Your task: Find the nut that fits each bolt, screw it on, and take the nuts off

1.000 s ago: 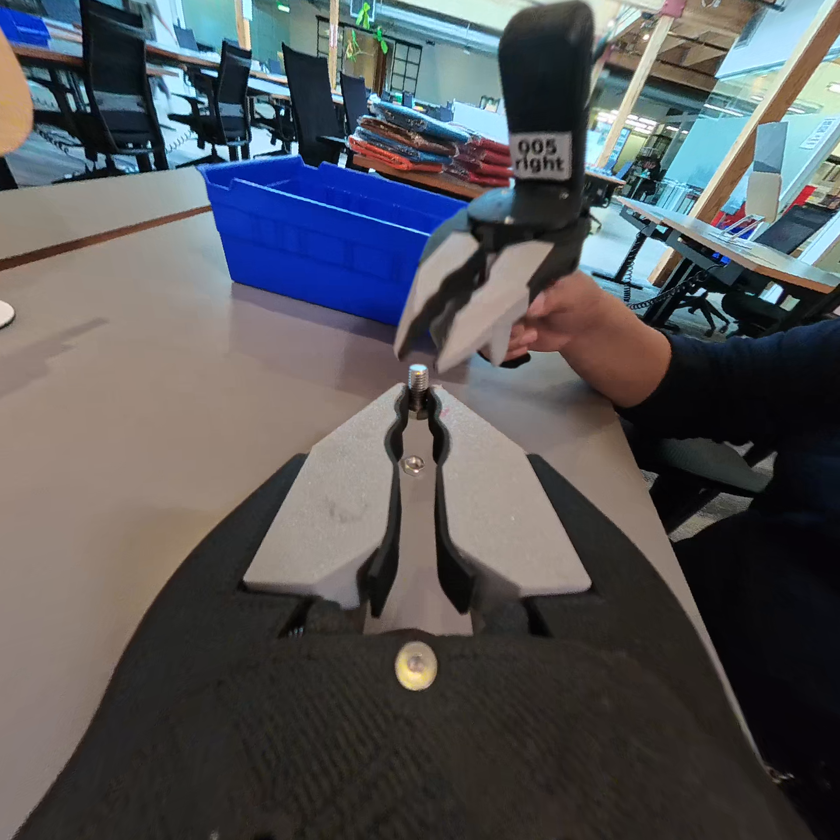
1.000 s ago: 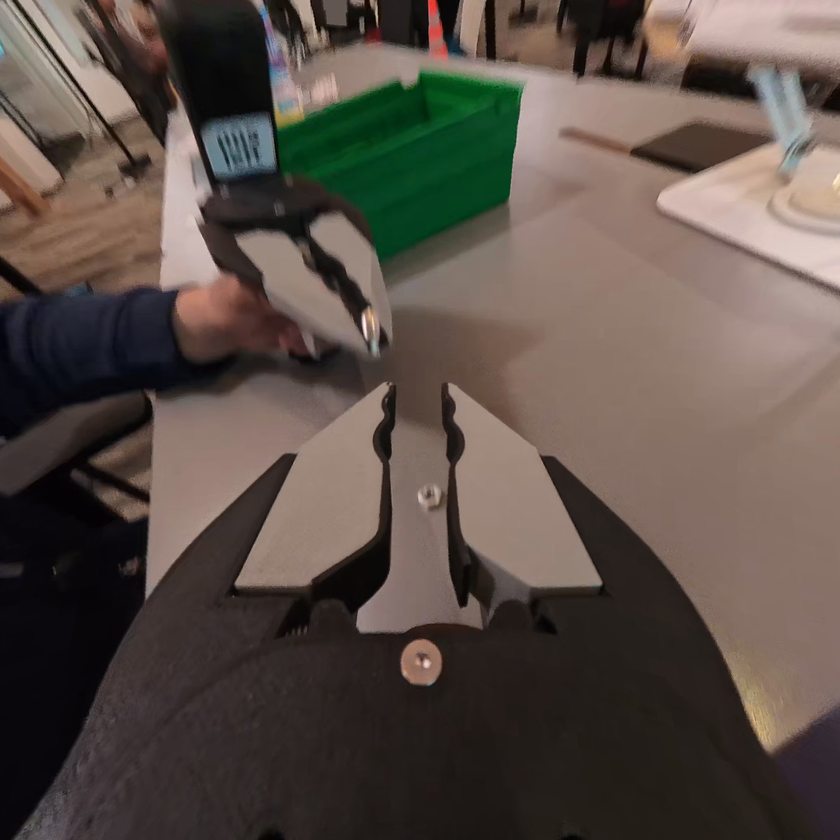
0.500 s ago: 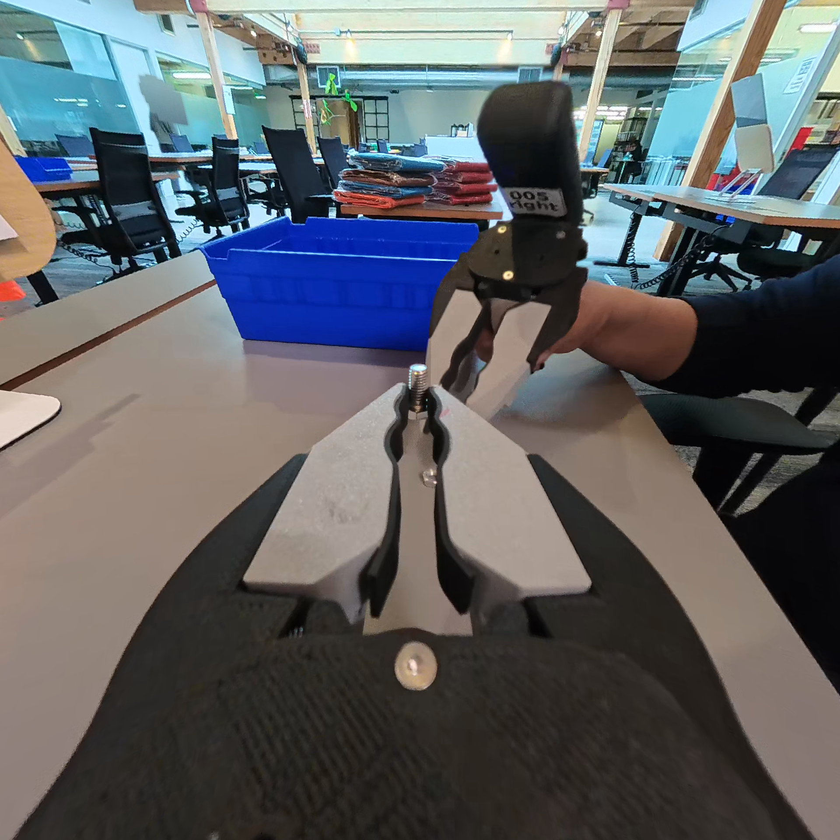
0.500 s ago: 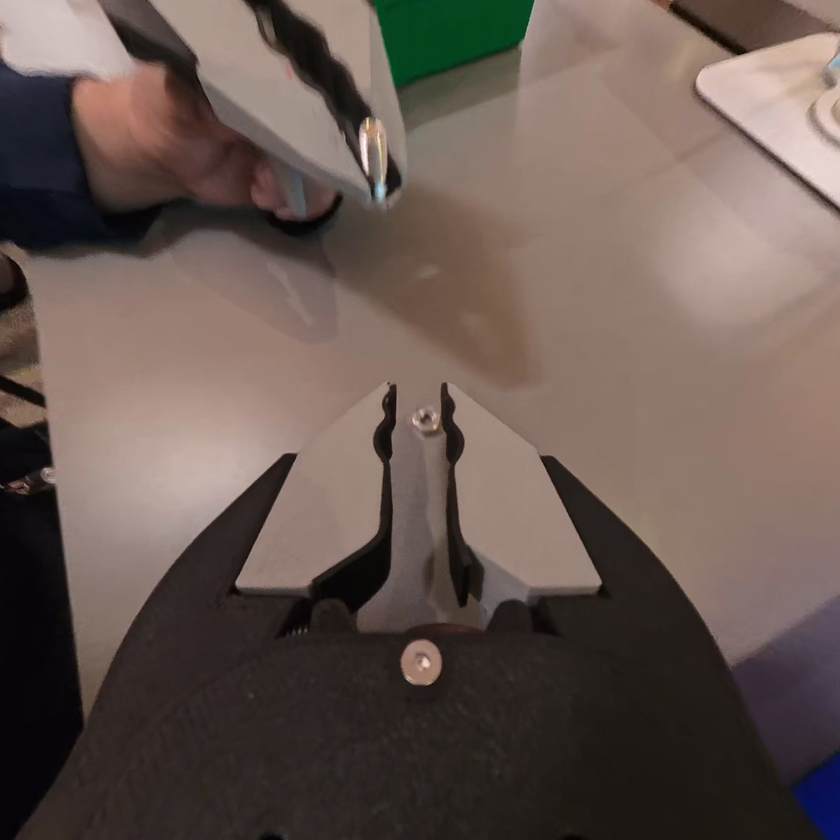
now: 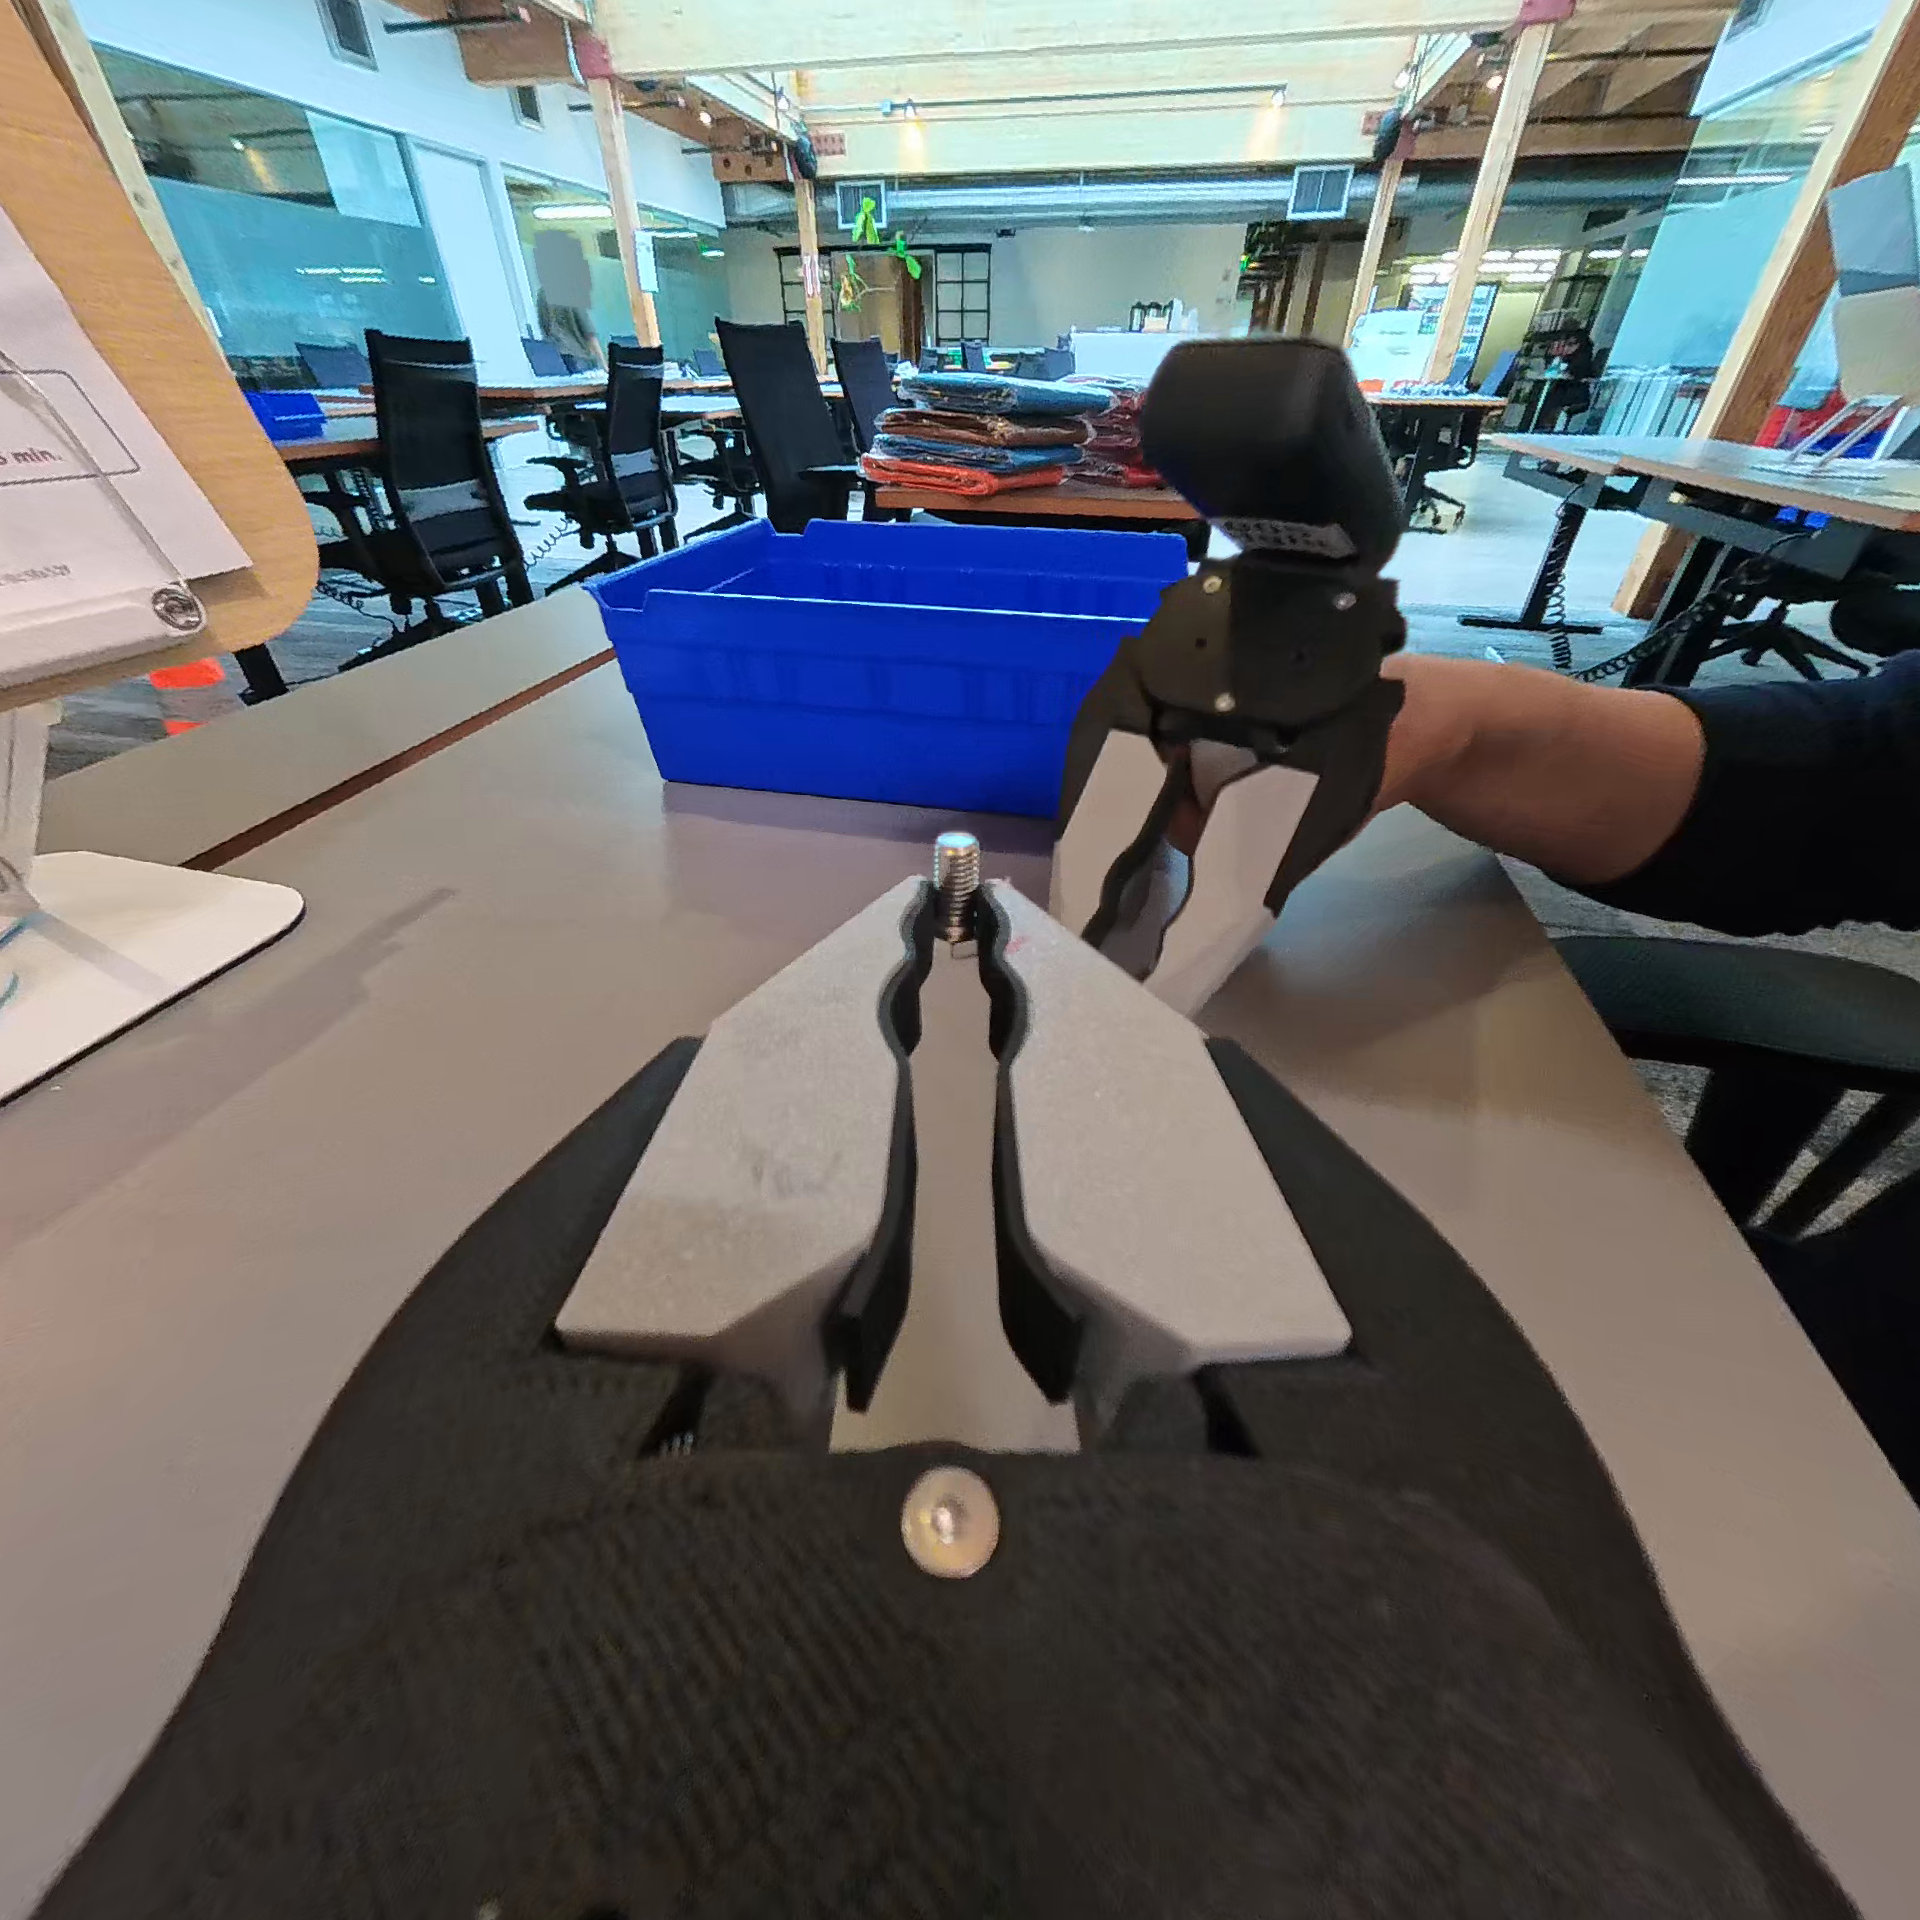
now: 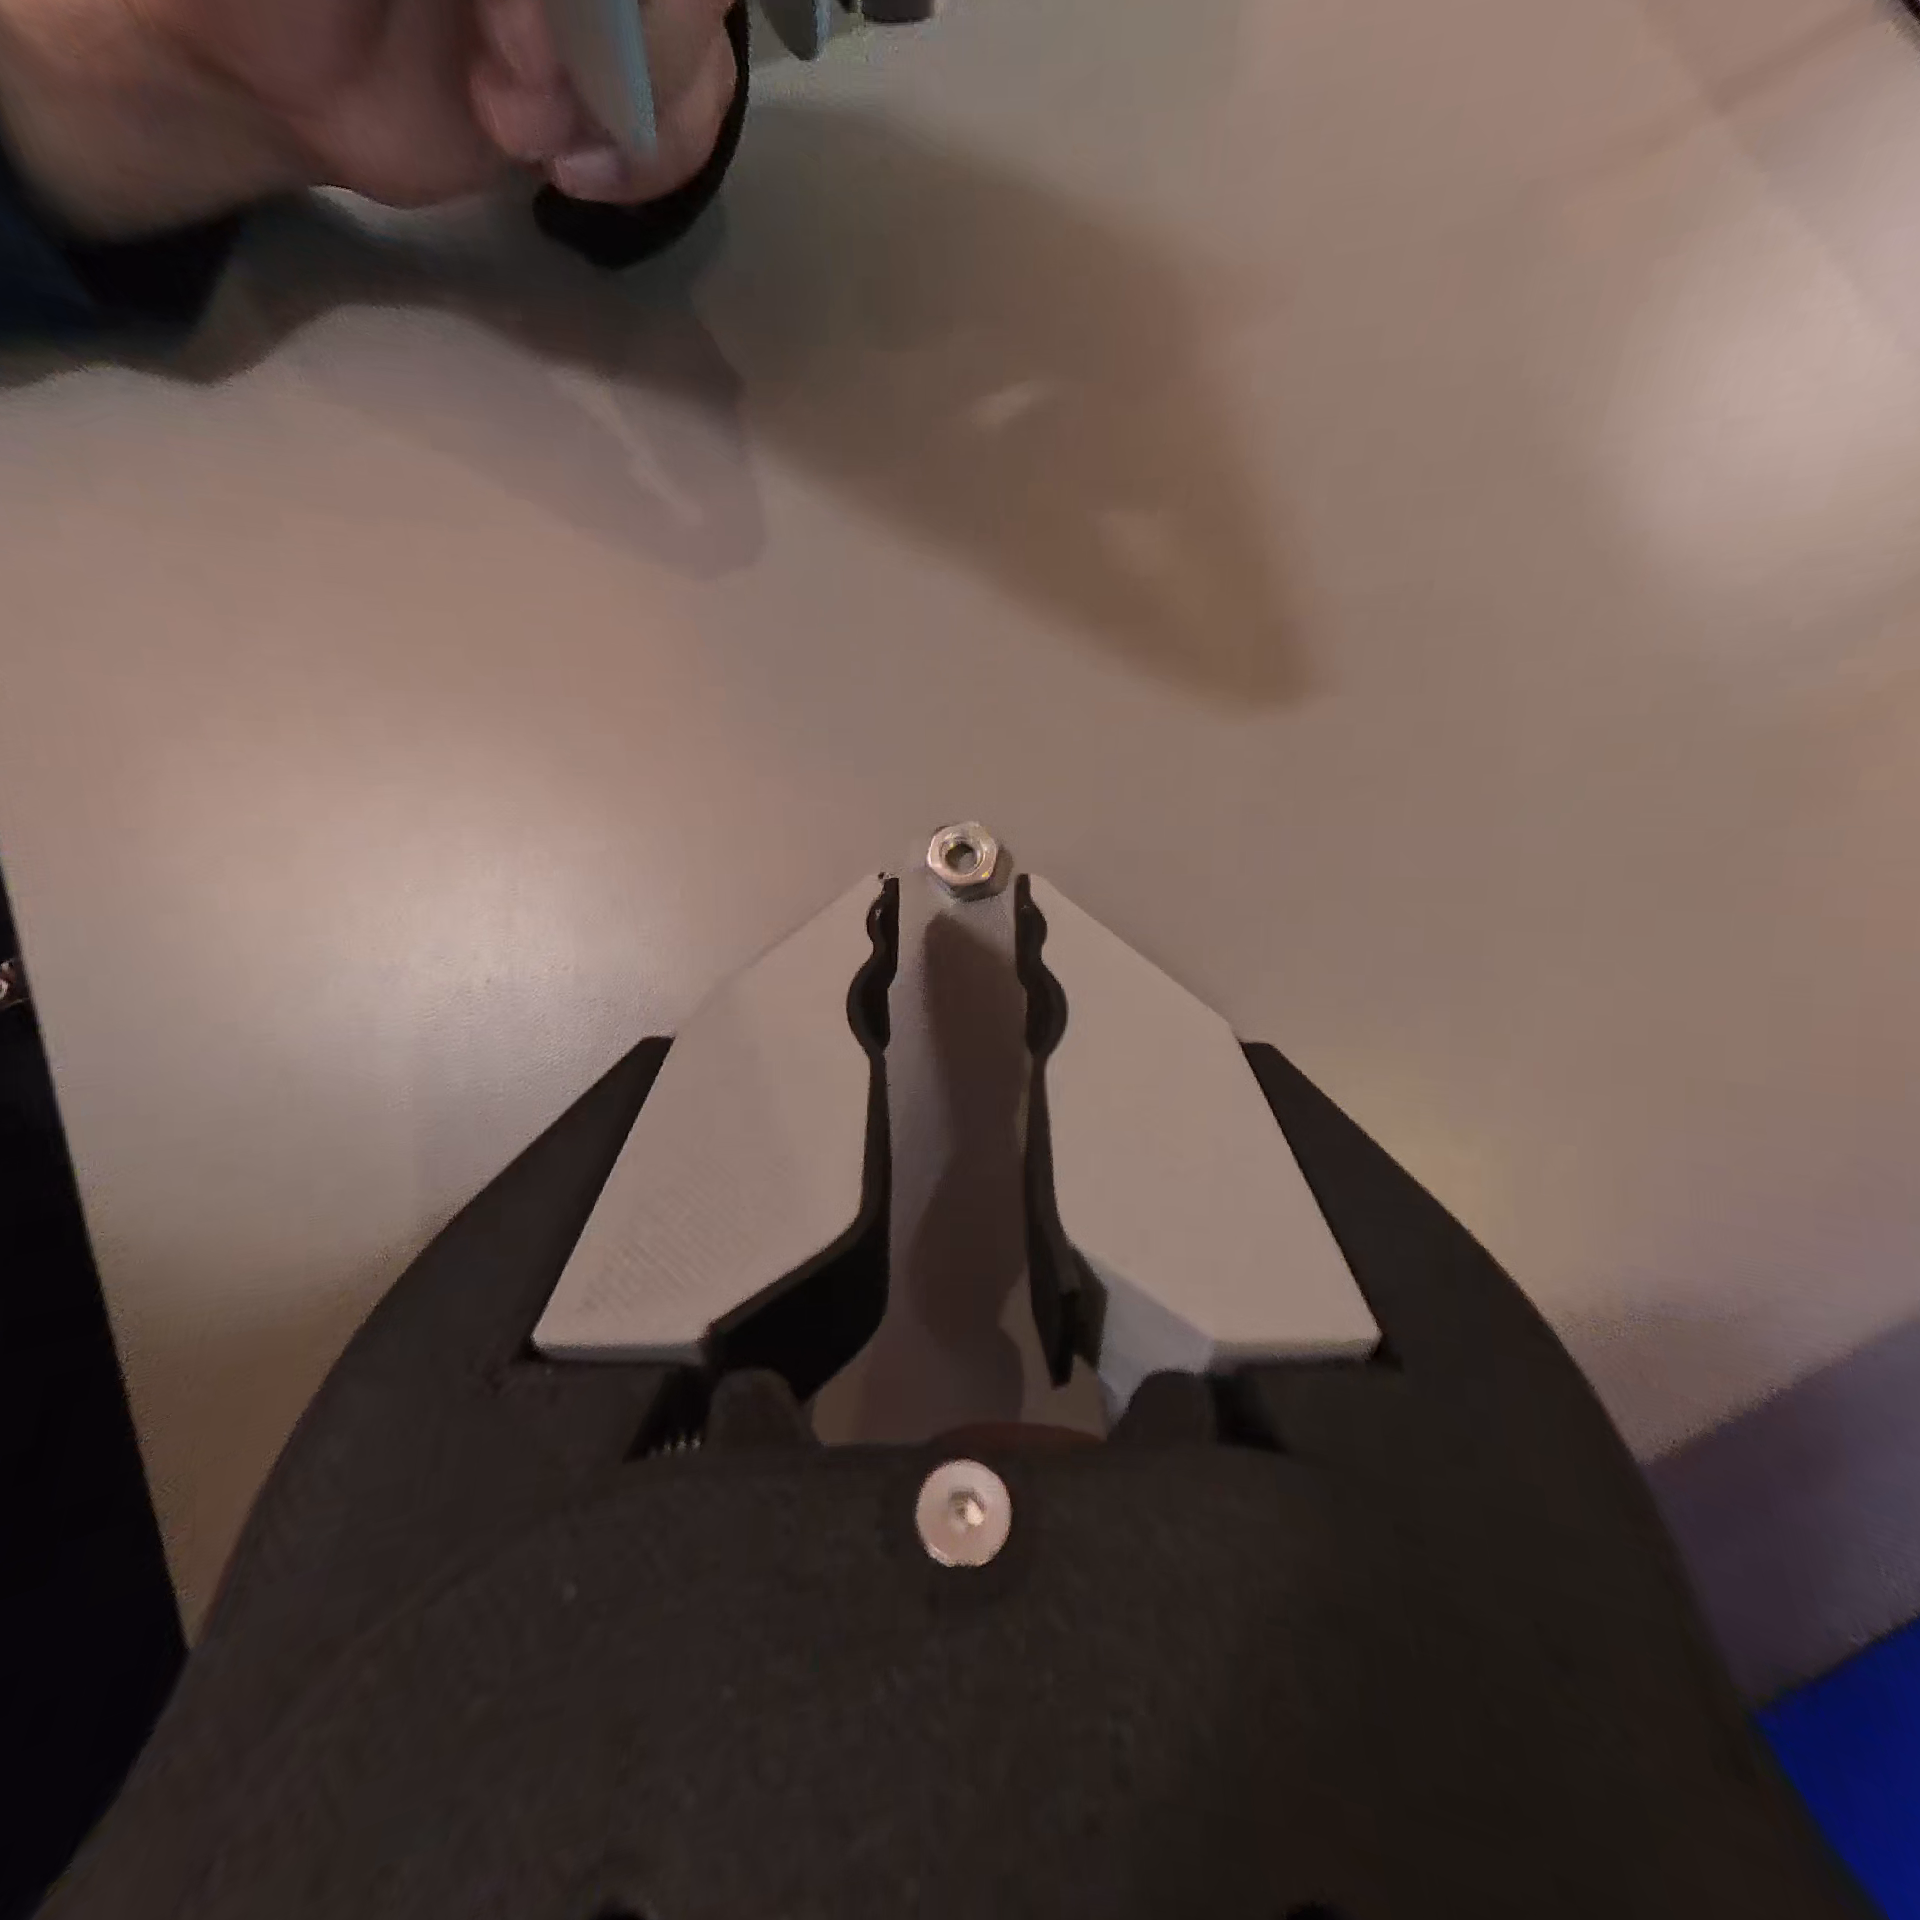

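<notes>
Left wrist view: the left gripper (image 5: 956, 914) is clamped on a bolt (image 5: 956, 873), threaded end up, over the grey table (image 5: 520, 935) near a blue bin (image 5: 883, 675). Right wrist view: the right gripper (image 6: 961, 894) (jaws parted, holding nothing) points down at a nut (image 6: 964, 858) lying flat on the table just beyond its fingertips.

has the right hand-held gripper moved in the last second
Yes. In the left wrist view the right hand-held gripper has dropped from level with the blue bin to the table.
</notes>
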A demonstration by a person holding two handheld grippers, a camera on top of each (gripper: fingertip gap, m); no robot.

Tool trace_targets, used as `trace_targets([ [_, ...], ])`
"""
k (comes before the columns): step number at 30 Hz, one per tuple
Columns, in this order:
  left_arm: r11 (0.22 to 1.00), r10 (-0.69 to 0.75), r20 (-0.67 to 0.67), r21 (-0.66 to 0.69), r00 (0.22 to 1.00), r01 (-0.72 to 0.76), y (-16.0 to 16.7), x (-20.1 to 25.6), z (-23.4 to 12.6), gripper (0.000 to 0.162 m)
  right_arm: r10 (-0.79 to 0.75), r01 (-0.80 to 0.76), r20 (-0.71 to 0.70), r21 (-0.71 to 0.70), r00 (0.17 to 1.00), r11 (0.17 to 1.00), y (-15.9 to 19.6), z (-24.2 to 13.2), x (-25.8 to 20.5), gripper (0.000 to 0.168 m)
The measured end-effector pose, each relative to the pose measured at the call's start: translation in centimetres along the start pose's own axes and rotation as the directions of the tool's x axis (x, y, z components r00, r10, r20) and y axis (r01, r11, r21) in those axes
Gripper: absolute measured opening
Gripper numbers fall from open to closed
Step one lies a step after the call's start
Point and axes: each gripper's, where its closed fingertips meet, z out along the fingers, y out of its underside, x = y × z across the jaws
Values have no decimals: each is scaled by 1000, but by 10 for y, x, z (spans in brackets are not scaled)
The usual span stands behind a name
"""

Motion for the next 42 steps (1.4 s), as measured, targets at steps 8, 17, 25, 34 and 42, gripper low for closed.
trace_targets([
  [8,1000,1,9,3,1000,-1,-1,-1,0,5,69,-69,-51,-9,996,998,-5,11,2,25],
  [17,1000,-6,12,-10,1000,6,1,-1,2,5,76,-88,-158,-70,984,994,0,14,2,18],
  [25,1000,-4,-12,-14,1000,4,1,3,3,5,0,-9,-168,-50,986,999,-5,17,5,11],
  [34,999,-3,-96,-51,995,-2,7,24,13,5,-87,86,11,93,996,992,-63,-41,-9,11],
  [42,1000,1,-105,-27,994,-4,1,28,12,5,-150,142,75,109,986,984,-107,-62,-12,11],
])
